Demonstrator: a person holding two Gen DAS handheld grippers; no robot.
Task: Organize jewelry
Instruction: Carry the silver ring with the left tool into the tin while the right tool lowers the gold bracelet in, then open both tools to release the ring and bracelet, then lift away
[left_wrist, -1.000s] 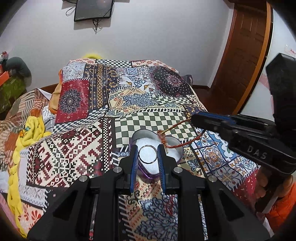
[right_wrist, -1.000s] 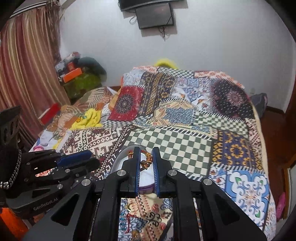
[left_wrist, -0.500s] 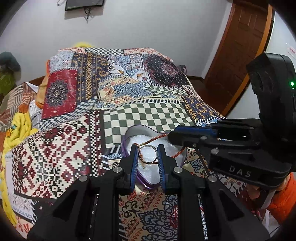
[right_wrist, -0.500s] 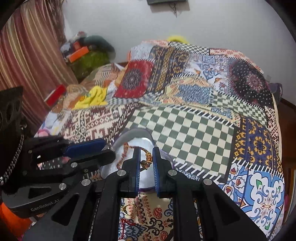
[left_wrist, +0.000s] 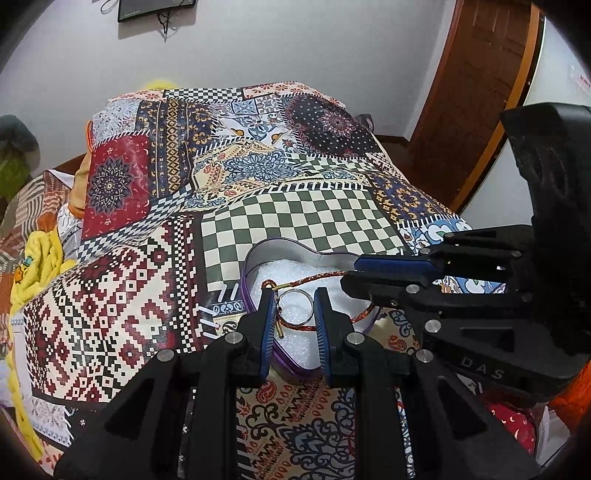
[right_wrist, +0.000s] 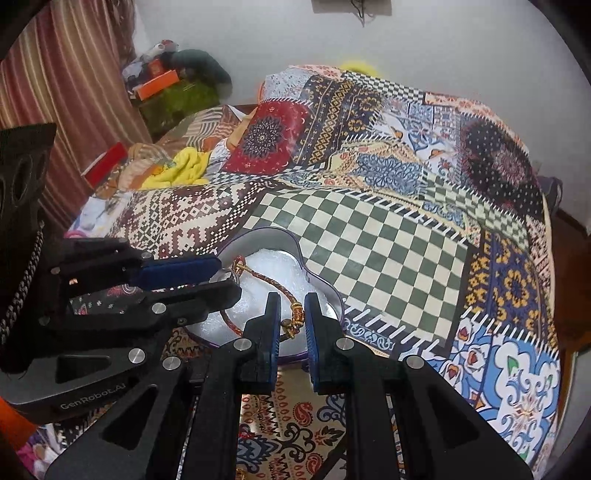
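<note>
2 claws over 1 heart-shaped tin (left_wrist: 258, 254) w/ white padding, on the bed's patchwork quilt (left_wrist: 303, 218). Left claw (left_wrist: 294, 306) narrowly open, empty, straddling 1 silver ring (left_wrist: 295, 301). Right claw (right_wrist: 291, 314) also narrow, fingers either side of the gold beads on 1 red braided bracelet (right_wrist: 284, 286), not gripping. Both pieces lie in the tin. Near rim hidden behind the fingers; clasp hard to make out.
</note>
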